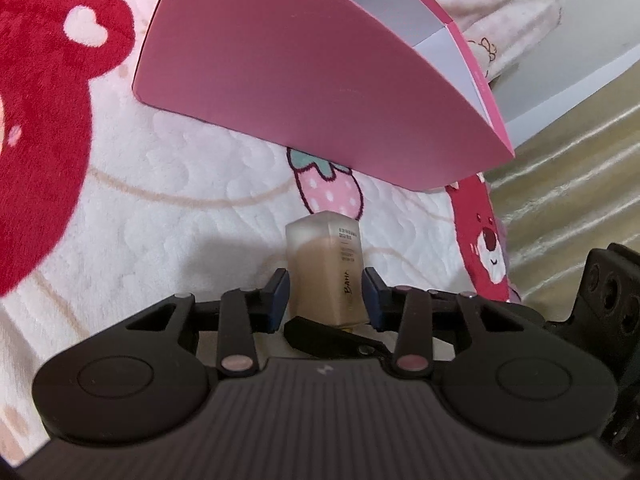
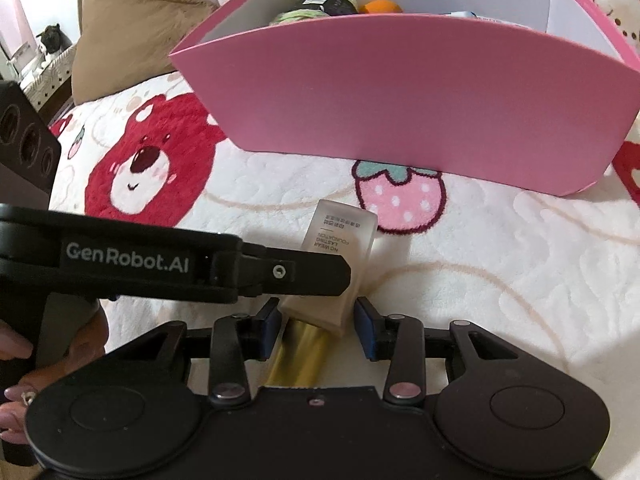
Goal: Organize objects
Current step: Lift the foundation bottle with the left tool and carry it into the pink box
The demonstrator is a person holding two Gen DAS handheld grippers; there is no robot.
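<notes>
Box (image 2: pixel 400 100) holds jars, orange item; left gripper (image 1: pixel 325 294) clamps bottle (image 1: pixel 326 268); right gripper (image 2: pixel 316 320) ajar.

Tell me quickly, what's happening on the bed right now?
A person holds a gripper in each hand. The left gripper is shut on a frosted square foundation bottle of beige liquid with a gold cap. The right gripper brackets the cap end. The open pink cardboard box, already holding items, sits just beyond on the bear-print blanket.
</notes>
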